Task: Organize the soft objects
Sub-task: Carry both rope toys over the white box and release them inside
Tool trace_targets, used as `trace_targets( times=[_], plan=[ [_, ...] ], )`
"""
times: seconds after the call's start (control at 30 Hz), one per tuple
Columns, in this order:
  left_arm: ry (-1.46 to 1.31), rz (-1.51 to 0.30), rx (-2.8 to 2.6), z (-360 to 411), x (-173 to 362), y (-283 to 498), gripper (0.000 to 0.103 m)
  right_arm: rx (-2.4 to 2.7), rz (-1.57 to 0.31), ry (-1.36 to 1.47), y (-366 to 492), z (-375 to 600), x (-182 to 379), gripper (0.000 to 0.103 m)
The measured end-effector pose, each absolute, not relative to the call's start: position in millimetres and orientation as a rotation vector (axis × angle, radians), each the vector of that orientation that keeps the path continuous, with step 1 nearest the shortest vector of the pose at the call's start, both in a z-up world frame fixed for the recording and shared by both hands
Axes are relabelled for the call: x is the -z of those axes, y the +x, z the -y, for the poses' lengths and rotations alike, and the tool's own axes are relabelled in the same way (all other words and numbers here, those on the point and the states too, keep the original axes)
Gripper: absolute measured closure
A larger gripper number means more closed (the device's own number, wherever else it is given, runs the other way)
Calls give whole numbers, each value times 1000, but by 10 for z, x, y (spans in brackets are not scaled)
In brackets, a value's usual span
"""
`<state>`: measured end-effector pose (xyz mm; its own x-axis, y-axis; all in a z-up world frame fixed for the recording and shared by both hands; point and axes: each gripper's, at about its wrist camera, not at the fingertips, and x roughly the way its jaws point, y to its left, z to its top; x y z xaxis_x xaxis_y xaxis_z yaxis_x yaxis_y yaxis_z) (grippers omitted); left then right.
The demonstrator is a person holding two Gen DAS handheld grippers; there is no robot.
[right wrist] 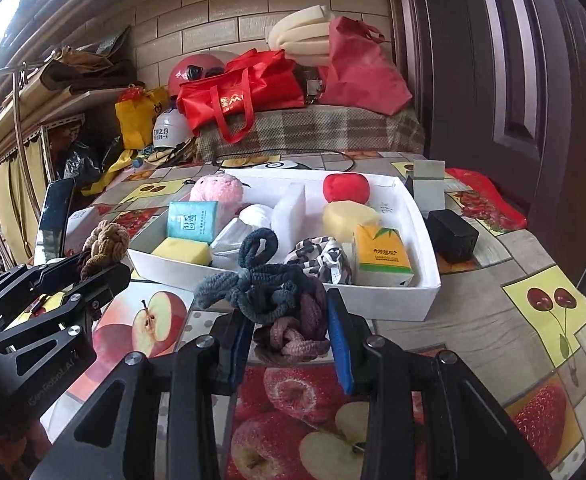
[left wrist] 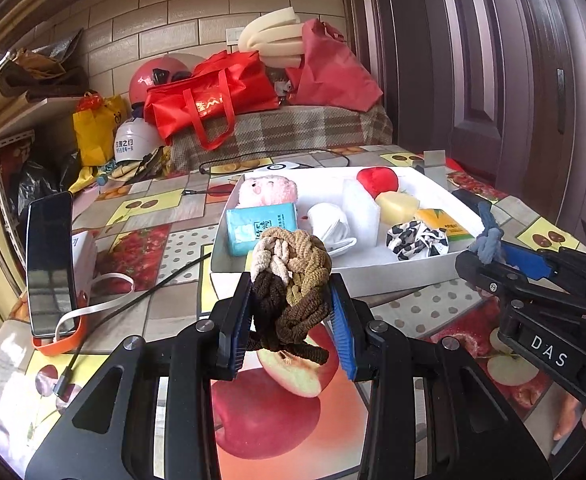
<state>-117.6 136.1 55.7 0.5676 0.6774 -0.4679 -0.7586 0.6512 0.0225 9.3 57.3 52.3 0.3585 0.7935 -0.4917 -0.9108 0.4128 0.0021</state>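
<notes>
Left tongs (left wrist: pixel 291 316): black w/ blue pads, around braided bundle (left wrist: pixel 289 276) in cream, tan, dk brown. Right tongs (right wrist: pixel 289 334): same black/blue, around bundle (right wrist: pixel 277 296) of grey-blue, plum, dusty pink. Beyond both: white tray (right wrist: pixel 393 296) w/ pink plush (left wrist: pixel 267 190), teal pack (left wrist: pixel 261 226), red ball (right wrist: pixel 346 187), yellow sponge (right wrist: pixel 183 250), cow-print scrunchie (left wrist: pixel 417 238). Surface (right wrist: pixel 493 320) under tongs: fruit-print patchwork.

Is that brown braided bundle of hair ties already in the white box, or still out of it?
Out. The brown braided bundle is clamped in the left gripper, held above the tablecloth in front of the white box, not inside it.
</notes>
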Motion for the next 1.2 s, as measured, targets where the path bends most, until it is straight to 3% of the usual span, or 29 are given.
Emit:
trace_targets(
  times=[1.2],
  plan=[
    [-256,-478,-850,-2372,-560,-353,67,-1005,-453,-292,710,-1483,-539,67]
  ],
)
